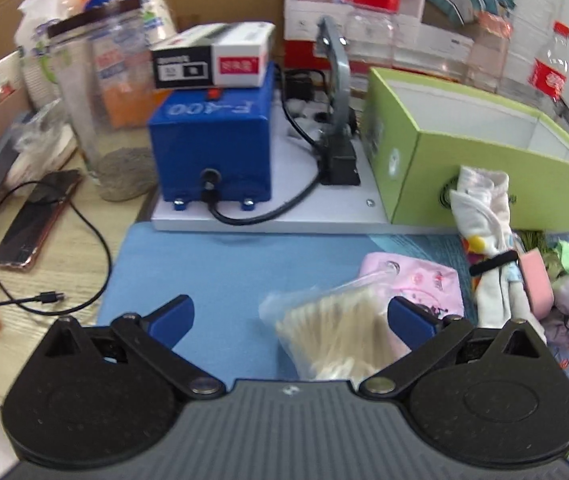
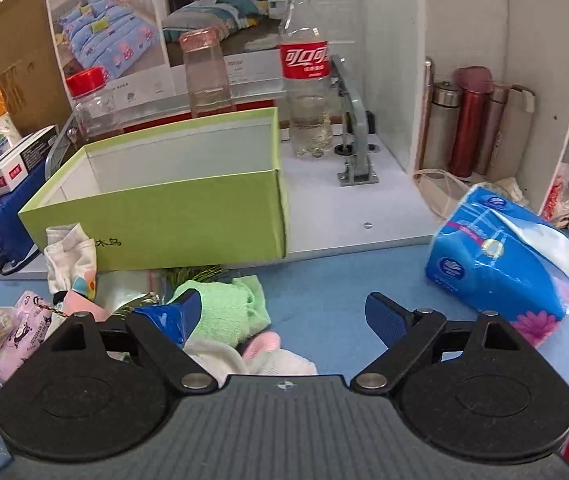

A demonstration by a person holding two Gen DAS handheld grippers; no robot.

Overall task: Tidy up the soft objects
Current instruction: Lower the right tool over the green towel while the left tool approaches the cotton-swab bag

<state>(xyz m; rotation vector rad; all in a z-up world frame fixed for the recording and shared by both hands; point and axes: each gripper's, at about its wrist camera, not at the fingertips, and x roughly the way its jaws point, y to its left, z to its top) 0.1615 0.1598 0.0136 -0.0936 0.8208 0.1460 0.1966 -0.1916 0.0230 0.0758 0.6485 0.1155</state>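
- Left gripper [image 1: 290, 320] – jaws wide, empty, a clear bag of cotton swabs [image 1: 336, 336] between them on the blue desk mat [image 1: 212, 264].
- Right gripper [image 2: 284, 316] – jaws wide, over a light-green folded towel [image 2: 228, 308].
- Beyond: white patterned sock [image 2: 70, 258] against the open lime-green cardboard box [image 2: 188, 216].

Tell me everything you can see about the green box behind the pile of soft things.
The lime-green cardboard box is rectangular, lidless and white inside; the interior that shows looks empty. It sits upright on the white base board, behind the blue mat. Dark printed characters mark its front wall. A white patterned sock leans against the front, near the corner beside the blue metal machine. Neither gripper touches it.
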